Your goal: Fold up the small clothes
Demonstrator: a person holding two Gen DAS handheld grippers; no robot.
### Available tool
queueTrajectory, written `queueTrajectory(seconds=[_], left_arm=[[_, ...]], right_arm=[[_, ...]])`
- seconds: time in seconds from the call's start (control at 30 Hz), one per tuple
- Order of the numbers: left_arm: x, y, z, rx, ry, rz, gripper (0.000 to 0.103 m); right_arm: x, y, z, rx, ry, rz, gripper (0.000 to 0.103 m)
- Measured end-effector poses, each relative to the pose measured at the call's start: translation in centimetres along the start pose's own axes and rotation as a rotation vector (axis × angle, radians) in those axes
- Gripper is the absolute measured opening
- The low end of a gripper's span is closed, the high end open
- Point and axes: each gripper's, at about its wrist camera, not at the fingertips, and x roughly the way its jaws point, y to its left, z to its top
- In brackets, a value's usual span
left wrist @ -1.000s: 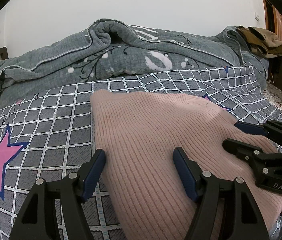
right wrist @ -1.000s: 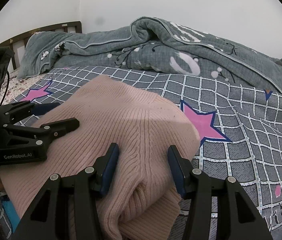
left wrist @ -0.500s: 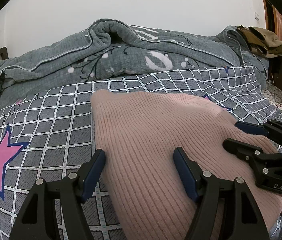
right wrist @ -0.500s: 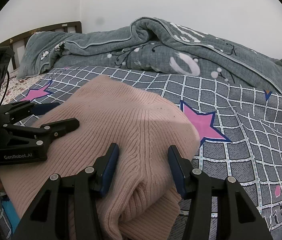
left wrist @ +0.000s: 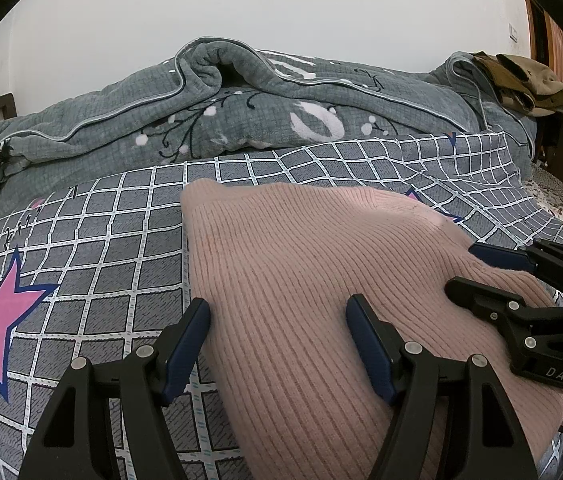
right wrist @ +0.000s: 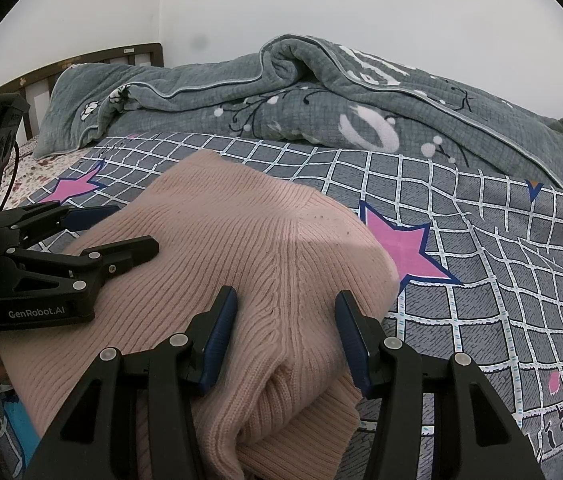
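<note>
A pink ribbed sweater [left wrist: 301, 272] lies folded on the grey checked bedsheet [left wrist: 113, 240], its thick folded edge nearest me [right wrist: 281, 408]. My left gripper [left wrist: 277, 308] stands open over the sweater's left part, one finger by its left edge and the other resting on the knit. In the right wrist view this left gripper [right wrist: 133, 228] shows at the left. My right gripper [right wrist: 286, 296] is open astride a raised seam of the sweater near its right corner, and the pads do not clamp the fabric. In the left wrist view the right gripper [left wrist: 465, 266] shows at the right.
A bunched grey quilt [left wrist: 241, 112] runs along the far side of the bed against the white wall. Olive clothing [left wrist: 521, 80] is heaped on a chair at the far right. A wooden headboard [right wrist: 81, 64] stands at the left. Pink stars [right wrist: 405, 248] mark the sheet.
</note>
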Motion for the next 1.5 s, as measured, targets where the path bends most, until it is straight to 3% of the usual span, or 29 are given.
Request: queueTrajectory(seconds=[0.67, 0.83, 0.97, 1.07, 1.17, 1.23, 1.3, 1.4, 1.43, 1.5], left_arm=[[-0.5, -0.1, 0.0, -0.007, 0.004, 0.0, 0.07], [-1.9, 0.6, -0.4, -0.016, 0.023, -0.06, 0.07], [-3.7, 1.2, -1.2, -0.042, 0.03, -0.089, 0.07], [-4.9, 0.7, -1.8, -0.024, 0.032, -0.084, 0.069], [-6.3, -0.4, -2.6, 0.006, 0.048, -0.125, 0.069], [-6.8, -1.4, -3.1, 0.042, 0.053, -0.107, 0.069], [-7.1, -1.7, -3.6, 0.052, 0.058, -0.094, 0.069], [-7.5, -1.1, -4.4, 0.02, 0.079, -0.093, 0.069], [-7.7, -0.9, -4.6, 0.005, 0.079, -0.096, 0.069], [-8.2, -0.5, -4.9, -0.014, 0.076, -0.1, 0.069]], right_arm=[[-0.5, -0.8, 0.1, 0.037, -0.016, 0.025, 0.05], [-1.4, -2.2, -0.1, 0.104, -0.002, 0.073, 0.052], [-2.3, -2.1, -0.5, 0.115, 0.002, 0.057, 0.053], [-3.3, -1.9, -1.0, 0.132, 0.005, 0.042, 0.053], [-5.0, -1.5, -1.6, 0.146, -0.021, 0.04, 0.053], [-5.8, -0.8, -2.1, 0.146, -0.017, 0.049, 0.053], [-5.9, 0.2, -2.8, 0.106, 0.004, 0.005, 0.052], [-6.0, -0.1, -3.8, 0.117, 0.031, -0.027, 0.051], [-6.3, -0.6, -4.1, 0.155, 0.029, -0.013, 0.047], [-6.6, -0.9, -4.3, 0.206, 0.018, 0.032, 0.016]])
